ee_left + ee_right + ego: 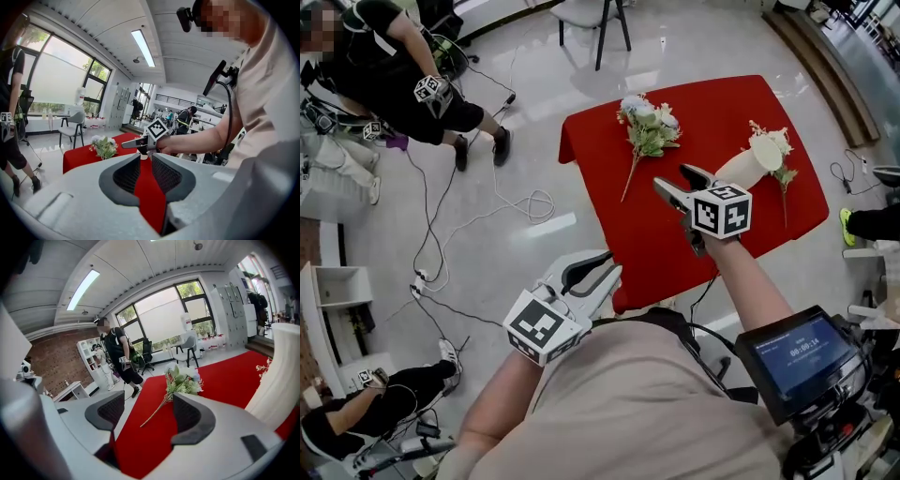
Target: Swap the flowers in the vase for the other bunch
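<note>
— Tools?
— Right tool (pixel 673 178): jaws apart, nothing between. Left tool (pixel 614 264): jaws slightly apart, empty.
— Flowers?
— Loose bunch (pixel 647 127): on red worktop (pixel 600 150), ahead of right tool. Vase (pixel 748 164) with its flowers (pixel 773 141): just right of that tool.

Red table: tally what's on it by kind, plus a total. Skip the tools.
Loose flower bunch: 1
Cream vase: 1
Flower sprig at the vase, in it or beside it unclear: 1
Total: 3
</note>
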Motion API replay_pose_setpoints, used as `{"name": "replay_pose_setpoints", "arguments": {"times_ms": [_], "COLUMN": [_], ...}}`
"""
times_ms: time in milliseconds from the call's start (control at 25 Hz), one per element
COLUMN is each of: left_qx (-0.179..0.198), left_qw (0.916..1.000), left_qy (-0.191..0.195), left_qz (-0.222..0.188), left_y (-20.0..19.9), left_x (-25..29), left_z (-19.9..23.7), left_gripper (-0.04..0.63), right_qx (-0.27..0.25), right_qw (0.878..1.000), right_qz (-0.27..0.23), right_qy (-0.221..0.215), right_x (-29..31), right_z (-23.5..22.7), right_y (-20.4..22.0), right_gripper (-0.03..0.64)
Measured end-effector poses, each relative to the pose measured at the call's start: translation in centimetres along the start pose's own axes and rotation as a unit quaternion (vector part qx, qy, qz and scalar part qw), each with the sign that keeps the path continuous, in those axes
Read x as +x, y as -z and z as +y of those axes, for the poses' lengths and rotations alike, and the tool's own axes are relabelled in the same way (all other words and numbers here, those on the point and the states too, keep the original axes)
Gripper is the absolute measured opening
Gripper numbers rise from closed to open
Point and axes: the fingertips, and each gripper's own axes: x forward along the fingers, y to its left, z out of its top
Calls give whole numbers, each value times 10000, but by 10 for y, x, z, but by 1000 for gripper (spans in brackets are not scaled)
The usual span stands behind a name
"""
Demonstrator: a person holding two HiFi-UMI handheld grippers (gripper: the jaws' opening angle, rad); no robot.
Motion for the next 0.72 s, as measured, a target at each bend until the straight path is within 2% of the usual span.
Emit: {"name": "replay_pose_setpoints", "arguments": {"times_ms": [360, 720], "left_qx": [-183, -471], "left_qw": [9994, 9973], "left_qy": [-282, -566], "left_qz": [-39, 60], "left_y": [11, 27], "left_x": [-32, -58], "left_z": [31, 59], "left_gripper": [63, 63], "right_qx": [862, 1376], "right_qw": [9945, 9822], "right_qz": [179, 374], "right_qy": [568, 1219], "right_x": [80, 146], "right_z": [-46, -96], "right_y": [-9, -21], "right_gripper": [370, 430]}}
